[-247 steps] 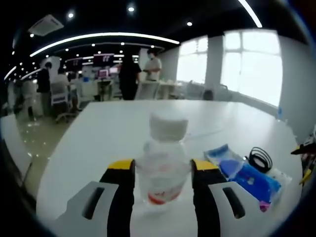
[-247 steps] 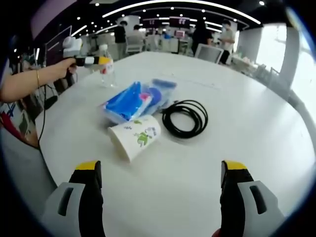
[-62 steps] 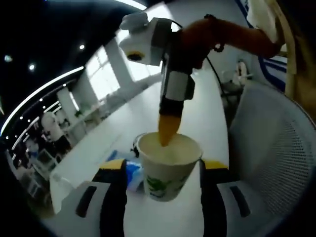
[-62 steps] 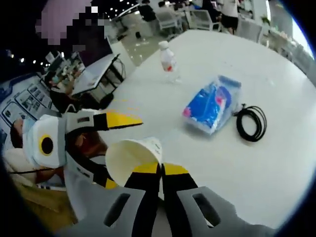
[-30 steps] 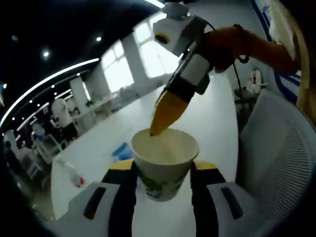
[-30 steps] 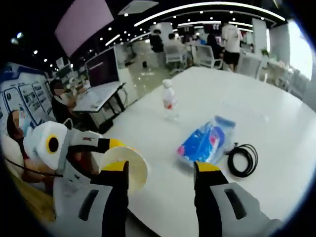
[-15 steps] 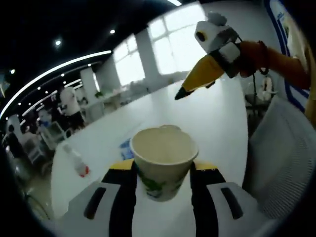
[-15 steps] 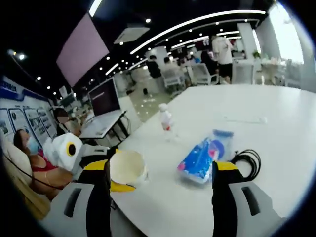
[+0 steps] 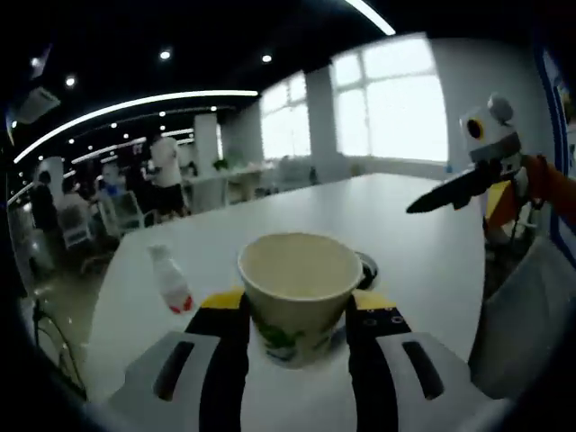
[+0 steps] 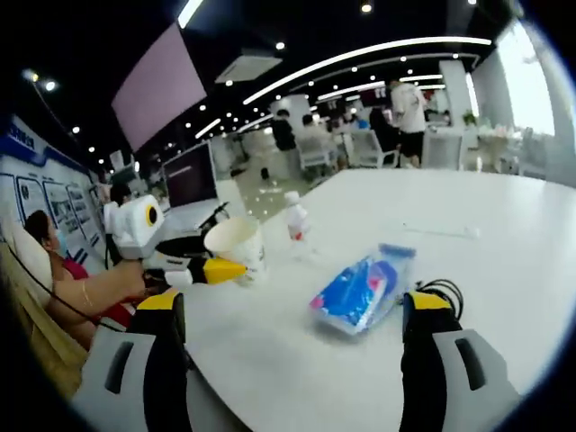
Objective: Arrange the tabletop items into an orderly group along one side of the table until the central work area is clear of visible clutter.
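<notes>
A white paper cup (image 9: 300, 270) with a green print stands upright between my left gripper's (image 9: 295, 303) yellow-tipped jaws, which are shut on it above the white table (image 9: 405, 243). In the right gripper view the left gripper (image 10: 211, 266) holds that cup (image 10: 236, 245) over the table's left edge. A small water bottle (image 9: 171, 279) (image 10: 295, 220) stands beyond it. A blue packet (image 10: 355, 292) and a coiled black cable (image 10: 441, 290) lie mid-table. My right gripper (image 10: 292, 355) is wide open and holds nothing; it reaches in at the right of the left gripper view (image 9: 441, 195).
A person's forearm (image 10: 94, 292) holds the left gripper, and another person (image 10: 49, 256) sits behind it by a monitor (image 10: 189, 184). Desks, chairs and standing people fill the room beyond the table's far edge. A mesh chair back (image 9: 513, 315) stands close on the right.
The right gripper has let go of the cup's rim, drawn away from it and opened wide. The left gripper, still shut on the cup, has swung toward the table.
</notes>
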Demonstrator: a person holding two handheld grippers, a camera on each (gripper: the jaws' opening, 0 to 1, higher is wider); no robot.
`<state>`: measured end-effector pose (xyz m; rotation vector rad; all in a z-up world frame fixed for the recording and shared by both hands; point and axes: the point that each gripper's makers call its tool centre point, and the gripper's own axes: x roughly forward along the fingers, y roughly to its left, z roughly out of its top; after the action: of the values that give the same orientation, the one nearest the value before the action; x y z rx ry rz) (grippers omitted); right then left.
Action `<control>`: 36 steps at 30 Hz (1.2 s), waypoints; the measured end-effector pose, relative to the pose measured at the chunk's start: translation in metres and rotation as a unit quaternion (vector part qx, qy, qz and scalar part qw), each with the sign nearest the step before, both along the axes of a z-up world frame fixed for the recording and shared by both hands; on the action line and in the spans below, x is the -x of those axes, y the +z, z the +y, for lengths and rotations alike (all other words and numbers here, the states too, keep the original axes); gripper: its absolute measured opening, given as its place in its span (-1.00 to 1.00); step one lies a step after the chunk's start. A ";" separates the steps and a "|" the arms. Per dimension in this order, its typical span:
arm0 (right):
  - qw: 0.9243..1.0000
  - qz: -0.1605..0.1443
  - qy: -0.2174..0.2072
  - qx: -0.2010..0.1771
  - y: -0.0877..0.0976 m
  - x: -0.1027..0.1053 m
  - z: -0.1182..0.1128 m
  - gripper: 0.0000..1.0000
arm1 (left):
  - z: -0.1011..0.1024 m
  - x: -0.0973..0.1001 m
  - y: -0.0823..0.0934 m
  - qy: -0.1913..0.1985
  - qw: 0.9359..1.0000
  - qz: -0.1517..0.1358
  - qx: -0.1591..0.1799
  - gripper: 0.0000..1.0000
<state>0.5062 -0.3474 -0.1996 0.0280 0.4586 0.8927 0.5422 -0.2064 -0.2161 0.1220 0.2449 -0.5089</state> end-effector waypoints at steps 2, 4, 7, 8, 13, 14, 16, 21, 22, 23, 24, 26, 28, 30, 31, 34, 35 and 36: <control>1.000 -0.001 -0.002 0.007 -0.004 -0.001 -0.002 0.99 | 0.004 -0.009 -0.003 0.012 1.000 0.002 -0.003 -0.22; 1.000 0.002 -0.005 0.007 -0.007 -0.002 -0.003 0.99 | 0.006 -0.017 -0.006 0.017 1.000 0.003 0.002 -0.22; 1.000 0.003 -0.009 0.005 -0.009 -0.004 -0.006 0.99 | 0.010 -0.030 -0.010 0.034 0.999 0.007 0.021 -0.22; 1.000 0.004 -0.012 0.007 -0.011 -0.006 -0.007 0.99 | 0.012 -0.034 -0.012 0.040 0.999 0.010 0.023 -0.22; 1.000 0.004 -0.016 0.017 -0.018 -0.011 -0.011 0.99 | 0.019 -0.059 -0.024 0.077 0.996 0.019 0.040 -0.22; 1.000 0.006 -0.019 0.023 -0.021 -0.013 -0.013 0.99 | 0.022 -0.065 -0.026 0.090 0.995 0.020 0.045 -0.22; 0.999 0.004 -0.019 0.028 -0.025 -0.015 -0.014 0.99 | 0.021 -0.074 -0.029 0.098 0.994 0.021 0.048 -0.22; 0.999 0.008 -0.028 0.037 -0.035 -0.023 -0.020 0.99 | 0.018 -0.092 -0.038 0.111 0.992 0.024 0.050 -0.22; 0.999 0.010 -0.030 0.039 -0.037 -0.024 -0.021 0.99 | 0.018 -0.094 -0.040 0.114 0.992 0.025 0.049 -0.22; 0.999 0.013 -0.031 0.041 -0.039 -0.026 -0.022 0.99 | 0.018 -0.099 -0.043 0.116 0.992 0.027 0.048 -0.22; 0.999 0.014 -0.032 0.042 -0.041 -0.026 -0.023 0.99 | 0.019 -0.102 -0.045 0.119 0.991 0.028 0.050 -0.22; 0.998 0.020 -0.035 0.047 -0.046 -0.028 -0.026 0.99 | 0.020 -0.109 -0.048 0.124 0.990 0.030 0.055 -0.22; 0.998 0.022 -0.037 0.050 -0.049 -0.031 -0.029 0.99 | 0.021 -0.117 -0.050 0.129 0.990 0.028 0.055 -0.22; 0.997 0.026 -0.041 0.055 -0.053 -0.033 -0.032 0.97 | 0.023 -0.124 -0.052 0.134 0.989 0.028 0.055 -0.22; 0.997 0.028 -0.042 0.057 -0.055 -0.034 -0.034 0.96 | 0.023 -0.127 -0.053 0.136 0.989 0.027 0.057 -0.22; 0.996 0.035 -0.047 0.060 -0.063 -0.036 -0.036 0.94 | 0.024 -0.139 -0.058 0.148 0.987 0.024 0.052 -0.22; 0.996 0.040 -0.049 0.061 -0.066 -0.037 -0.037 0.94 | 0.024 -0.141 -0.058 0.149 0.987 0.024 0.053 -0.22; 0.996 0.043 -0.049 0.062 -0.069 -0.038 -0.037 0.94 | 0.025 -0.144 -0.058 0.151 0.987 0.022 0.055 -0.22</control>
<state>0.5438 -0.3843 -0.2684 -0.0248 0.5878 0.7674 0.6861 -0.1818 -0.2739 -0.0354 0.2723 -0.2227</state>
